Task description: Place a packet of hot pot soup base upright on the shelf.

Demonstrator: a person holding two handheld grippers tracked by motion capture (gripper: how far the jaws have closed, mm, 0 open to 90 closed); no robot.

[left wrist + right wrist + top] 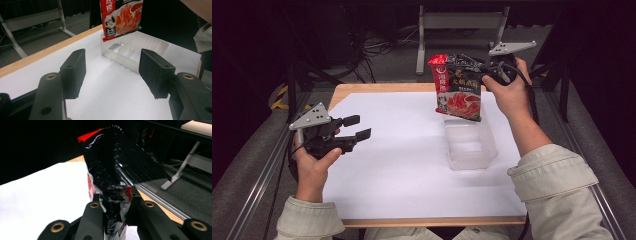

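Note:
A red and black food packet (458, 86) hangs in the air above the far end of a clear plastic tray (469, 144) on the white table sheet. My right gripper (484, 70) is shut on the packet's top edge, and in the right gripper view the crumpled black top (117, 170) rises from between the jaws. My left gripper (358, 128) hovers open over the left side of the sheet, holding nothing. In the left gripper view the packet (121, 18) dangles over the tray (135, 51) beyond the open fingers (75, 71).
The white sheet (402, 165) covers a wooden table with its edge showing at the far and near sides. Metal rails run along both sides. A grey frame leg (421, 40) and cables lie on the floor behind.

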